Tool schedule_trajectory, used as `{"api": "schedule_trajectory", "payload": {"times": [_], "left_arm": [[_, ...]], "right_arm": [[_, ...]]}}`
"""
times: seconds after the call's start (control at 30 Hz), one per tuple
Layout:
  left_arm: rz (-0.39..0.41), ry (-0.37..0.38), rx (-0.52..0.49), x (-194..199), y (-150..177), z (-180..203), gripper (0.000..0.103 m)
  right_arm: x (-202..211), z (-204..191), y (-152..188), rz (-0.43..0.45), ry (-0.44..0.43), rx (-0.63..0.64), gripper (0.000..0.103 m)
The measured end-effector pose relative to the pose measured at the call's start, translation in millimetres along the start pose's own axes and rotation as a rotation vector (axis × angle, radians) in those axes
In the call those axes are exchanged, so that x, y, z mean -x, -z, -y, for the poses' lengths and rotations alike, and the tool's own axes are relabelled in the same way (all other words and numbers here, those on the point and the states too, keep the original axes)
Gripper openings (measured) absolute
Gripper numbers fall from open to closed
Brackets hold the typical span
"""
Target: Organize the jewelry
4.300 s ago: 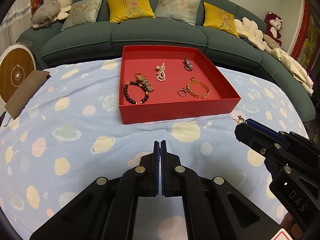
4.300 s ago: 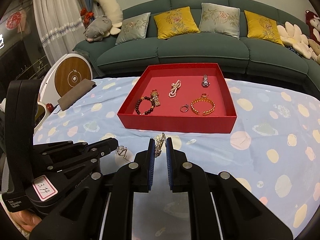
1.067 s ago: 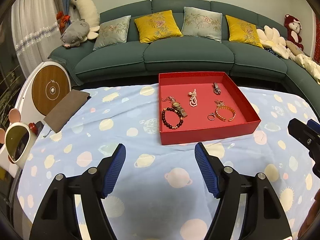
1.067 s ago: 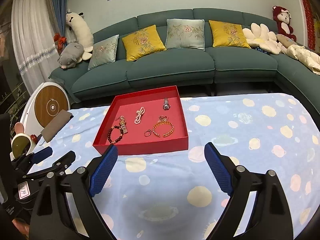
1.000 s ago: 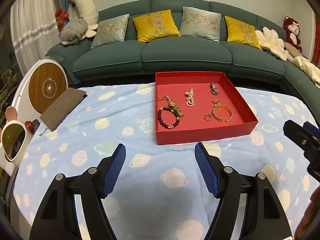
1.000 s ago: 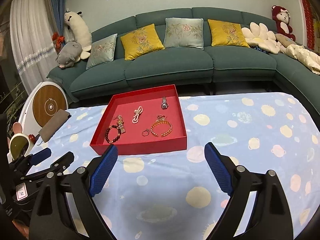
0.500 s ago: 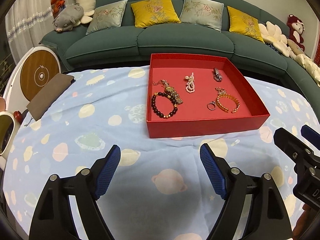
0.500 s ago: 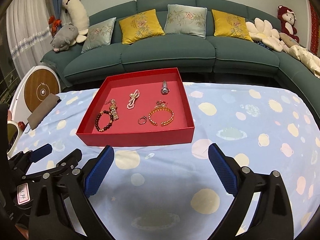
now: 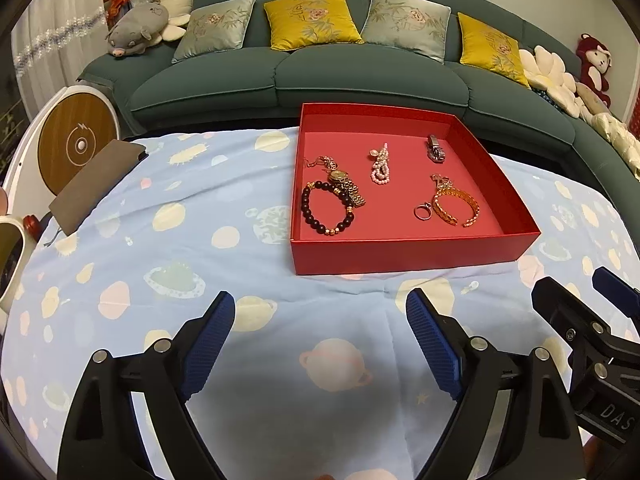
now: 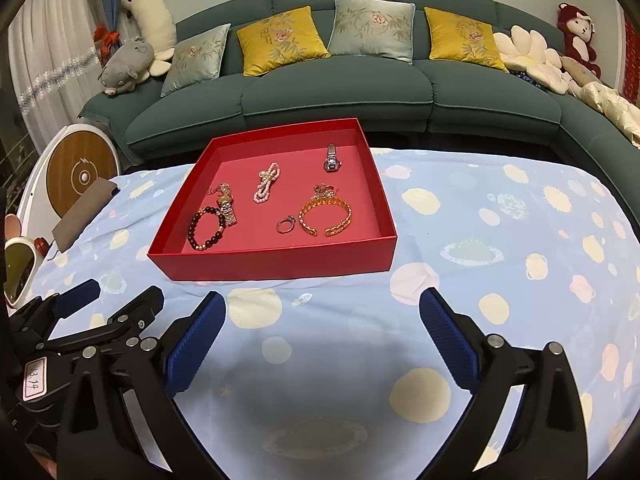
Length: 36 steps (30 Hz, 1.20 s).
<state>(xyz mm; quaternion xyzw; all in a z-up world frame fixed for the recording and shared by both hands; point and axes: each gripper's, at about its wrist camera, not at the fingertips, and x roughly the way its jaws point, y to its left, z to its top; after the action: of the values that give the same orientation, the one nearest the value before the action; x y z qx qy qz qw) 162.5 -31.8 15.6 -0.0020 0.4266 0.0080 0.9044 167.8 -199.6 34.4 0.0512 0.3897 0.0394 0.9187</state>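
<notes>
On the table: a cloth (image 9: 248,184) printed with planets was spread, and a red tray (image 9: 400,254) was set on it toward the sofa (image 9: 372,80); the tray serves as landmark below.
Inside the tray, left part: a dark bead bracelet (image 9: 326,210) was laid touching a gold watch (image 9: 346,186), with a thin chain (image 9: 320,162) just behind them.
Inside the tray, middle: a pink pearl strand (image 9: 380,164) was laid apart from the rest.
Inside the tray, far right corner: a silver watch (image 9: 436,148) was placed.
Inside the tray, near right: a gold cuff (image 9: 456,206) was seen, with a ring (image 9: 422,213) just beside it and a small trinket (image 9: 440,180) at its far edge.
In front of the tray: one tiny pale piece (image 9: 470,287) was left on the cloth, too small to be identified; an earring is guessed.
Left gripper (image 9: 320,344): held released, jaws spread wide, nothing between them, in front of the tray.
Right gripper (image 10: 322,338): likewise spread wide and empty, in front of the tray and beside the left one.
Step in hand: sorting is judged nearly done, both claws being free between placements.
Next move: if the pale piece belongs with the jewelry, a low, precise pinch against the soft cloth would be called for, then a lift over the tray's front wall and a release on bare red floor.
Risk: cloth could be caught with so small a piece.
</notes>
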Motion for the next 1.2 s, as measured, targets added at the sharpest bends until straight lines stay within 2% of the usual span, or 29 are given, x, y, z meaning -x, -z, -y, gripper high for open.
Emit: {"api": "schedule_trajectory", "payload": {"times": [0.63,1.2], "left_arm": [[0.07,-0.083,0.003,10.3,-1.9,-2.6,0.085],[0.087,-0.109,0.012,13.4,-0.8,-5.2,0.085]], "right_arm": [[3.3,-9.3,3.2,0.03,0.045,0.038,0.095],[4.1,-10.9,3.9,0.036,0.054,0.042,0.095]]}}
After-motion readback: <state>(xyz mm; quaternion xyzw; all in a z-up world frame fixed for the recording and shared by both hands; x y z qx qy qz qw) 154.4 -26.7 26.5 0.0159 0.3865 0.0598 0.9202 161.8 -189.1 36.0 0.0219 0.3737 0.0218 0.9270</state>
